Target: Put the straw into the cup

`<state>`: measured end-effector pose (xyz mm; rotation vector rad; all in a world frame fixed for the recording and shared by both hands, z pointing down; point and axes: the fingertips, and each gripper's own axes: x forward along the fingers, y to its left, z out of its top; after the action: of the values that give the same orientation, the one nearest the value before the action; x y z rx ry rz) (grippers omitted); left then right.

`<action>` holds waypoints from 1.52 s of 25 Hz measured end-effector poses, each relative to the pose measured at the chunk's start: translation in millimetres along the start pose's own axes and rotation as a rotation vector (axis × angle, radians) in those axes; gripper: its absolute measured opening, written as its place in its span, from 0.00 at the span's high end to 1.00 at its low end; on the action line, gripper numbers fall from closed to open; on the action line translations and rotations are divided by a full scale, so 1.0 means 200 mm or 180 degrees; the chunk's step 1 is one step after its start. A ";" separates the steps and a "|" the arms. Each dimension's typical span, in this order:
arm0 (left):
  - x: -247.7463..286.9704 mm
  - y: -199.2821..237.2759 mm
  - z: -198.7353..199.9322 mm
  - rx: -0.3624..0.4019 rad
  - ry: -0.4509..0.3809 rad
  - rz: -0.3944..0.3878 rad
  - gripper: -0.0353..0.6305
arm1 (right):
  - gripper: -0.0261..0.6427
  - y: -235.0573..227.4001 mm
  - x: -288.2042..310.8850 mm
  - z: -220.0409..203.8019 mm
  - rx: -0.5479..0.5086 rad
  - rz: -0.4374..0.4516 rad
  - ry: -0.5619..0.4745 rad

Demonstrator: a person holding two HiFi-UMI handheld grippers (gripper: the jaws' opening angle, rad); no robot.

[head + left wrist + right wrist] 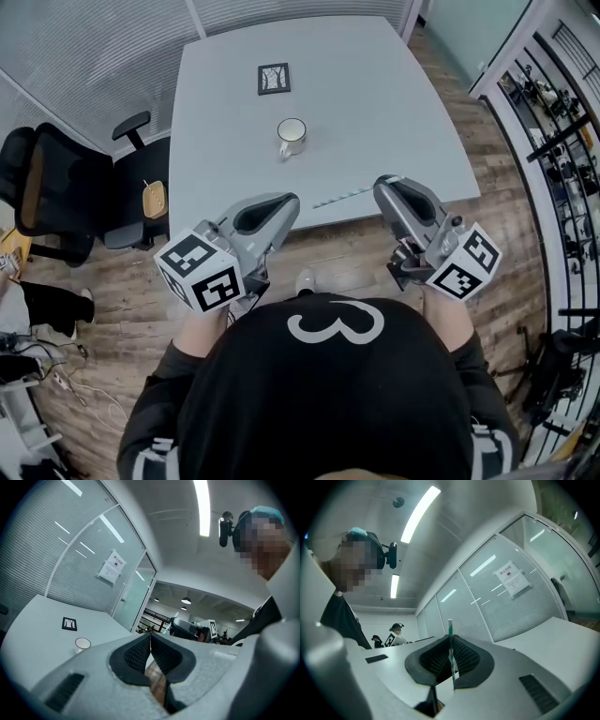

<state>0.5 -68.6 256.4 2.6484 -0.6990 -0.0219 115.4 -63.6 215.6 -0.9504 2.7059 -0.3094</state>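
A white cup stands upright near the middle of the grey table; it also shows small at the left of the left gripper view as the cup. My right gripper is shut on one end of a thin green-and-white striped straw, which reaches left over the table's near edge. In the right gripper view the straw stands pinched between the closed jaws of the gripper. My left gripper hovers at the near edge, shut and empty.
A small black-framed picture card lies on the table beyond the cup. Black office chairs stand left of the table, over a wooden floor. Glass walls run behind. Another person with a gripper stands far off.
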 end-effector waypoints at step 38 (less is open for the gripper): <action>0.27 0.91 0.11 -0.0308 0.0165 0.0162 0.92 | 0.92 -0.69 0.73 -0.10 0.0021 -0.0228 0.0077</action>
<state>-39.5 -246.6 310.9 2.5289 -0.7292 0.0264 80.0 -258.4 247.9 -1.0500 2.6950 -0.3459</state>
